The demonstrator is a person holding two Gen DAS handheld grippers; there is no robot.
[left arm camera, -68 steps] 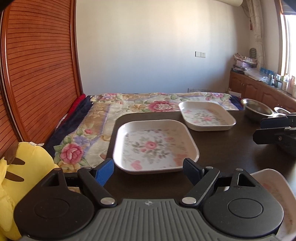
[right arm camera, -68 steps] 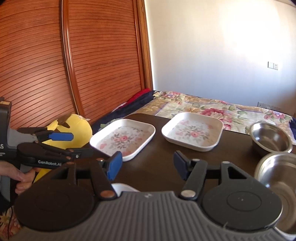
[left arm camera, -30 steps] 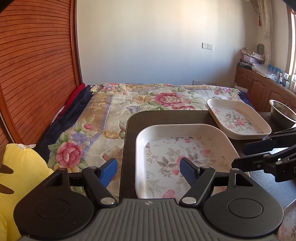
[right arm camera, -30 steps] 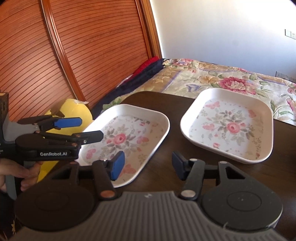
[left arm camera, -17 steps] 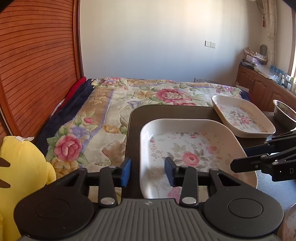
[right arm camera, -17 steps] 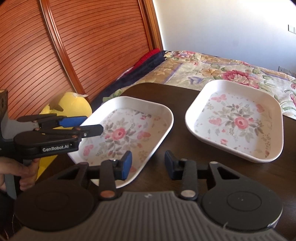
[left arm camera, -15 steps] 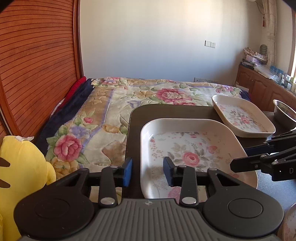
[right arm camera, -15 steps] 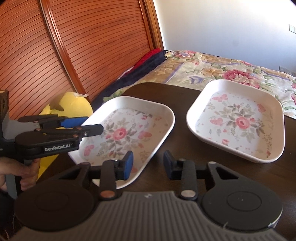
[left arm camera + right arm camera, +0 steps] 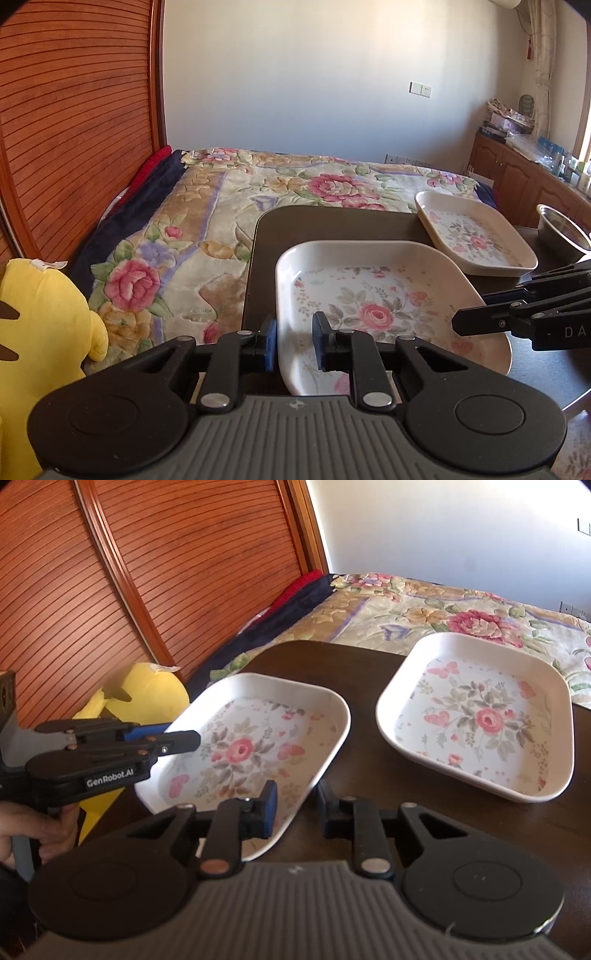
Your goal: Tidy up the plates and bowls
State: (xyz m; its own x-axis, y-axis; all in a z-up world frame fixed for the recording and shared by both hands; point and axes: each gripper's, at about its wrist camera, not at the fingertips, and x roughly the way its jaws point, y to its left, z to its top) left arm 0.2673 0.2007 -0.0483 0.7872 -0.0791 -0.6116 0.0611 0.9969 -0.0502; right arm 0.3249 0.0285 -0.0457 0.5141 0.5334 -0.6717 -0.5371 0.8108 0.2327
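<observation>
Your left gripper (image 9: 293,345) and right gripper (image 9: 295,808) are closing on opposite rims of the stiff, slick near plate (image 9: 388,295); lift it level.

Glossy floral plate (image 9: 388,291), polished dark wood table (image 9: 369,775), shiny metal bowl (image 9: 561,230)

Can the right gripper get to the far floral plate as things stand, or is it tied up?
Probably not right away. The right gripper is closing on the rim of the near plate, and the left gripper has the opposite rim. The table between it and the far plate looks clear otherwise.
</observation>
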